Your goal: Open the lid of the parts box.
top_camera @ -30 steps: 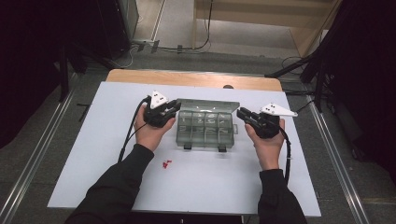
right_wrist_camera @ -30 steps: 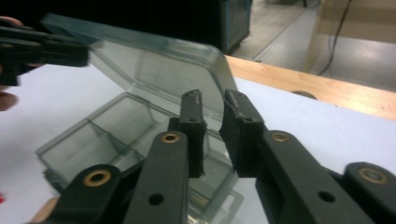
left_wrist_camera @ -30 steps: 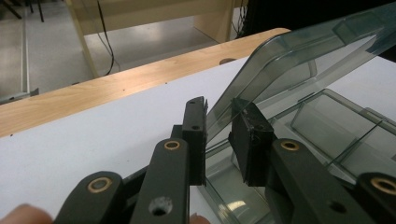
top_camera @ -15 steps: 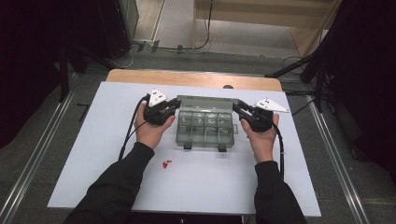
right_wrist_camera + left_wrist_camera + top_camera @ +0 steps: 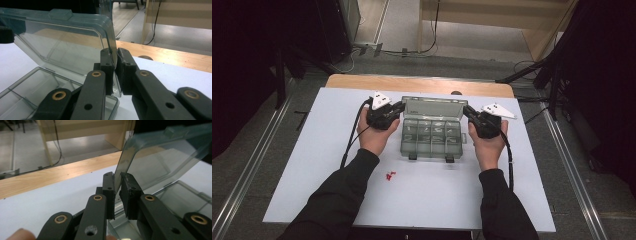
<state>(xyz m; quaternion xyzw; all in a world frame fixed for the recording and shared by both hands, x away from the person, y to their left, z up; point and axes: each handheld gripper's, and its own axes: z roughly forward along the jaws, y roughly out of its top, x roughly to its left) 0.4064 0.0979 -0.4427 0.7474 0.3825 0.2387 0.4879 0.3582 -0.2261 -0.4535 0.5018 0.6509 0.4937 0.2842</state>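
Note:
A clear grey-green compartment box [image 5: 432, 140] lies in the middle of the white table, its lid [image 5: 434, 106] swung up at the back. My left gripper [image 5: 401, 107] is shut on the lid's left edge, and my right gripper [image 5: 466, 111] is shut on its right edge. In the left gripper view the gripper [image 5: 117, 178] pinches the thin edge of the lid [image 5: 162, 157] above the open compartments [image 5: 180, 200]. The right gripper view has the gripper [image 5: 113, 53] clamped on the lid [image 5: 62, 42], with the empty-looking compartments [image 5: 37, 85] below.
A few small red bits [image 5: 389, 175] lie on the white tabletop [image 5: 437, 200] in front of my left forearm. A wooden strip [image 5: 422, 84] runs along the table's far edge. Two latches stick out from the box's front side [image 5: 429, 157].
My right gripper has moved left and closed on the lid's right edge. The lid now stands further up and back. The left gripper has stayed at the left edge.

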